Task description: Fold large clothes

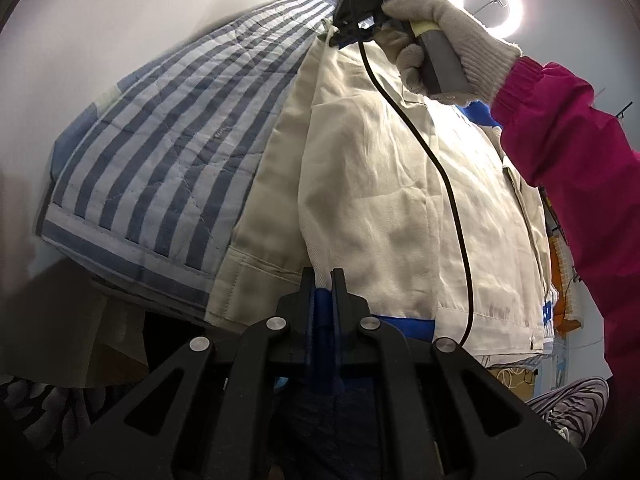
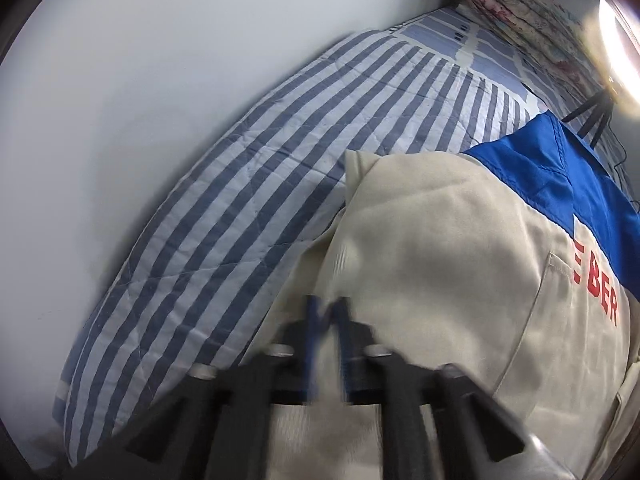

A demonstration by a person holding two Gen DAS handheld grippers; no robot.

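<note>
A large cream jacket (image 1: 384, 184) with blue panels lies on a blue-and-white striped quilt (image 1: 172, 152). In the left wrist view my left gripper (image 1: 323, 276) is shut at the jacket's near hem, its jaws pinched on the cream cloth. My right gripper (image 1: 352, 28), held by a gloved hand, grips the jacket's far edge at the top. In the right wrist view my right gripper (image 2: 326, 308) is blurred, jaws nearly together over the cream jacket (image 2: 440, 248); its blue yoke (image 2: 548, 176) and red letters (image 2: 600, 296) lie to the right.
A white wall (image 2: 120, 100) runs along the quilt's (image 2: 240, 184) left side. A rolled floral blanket (image 2: 520, 12) lies at the bed's far end. A ring light (image 1: 486, 2) glows above. The person's magenta sleeve (image 1: 568, 152) and a shoe (image 1: 572, 408) are at right.
</note>
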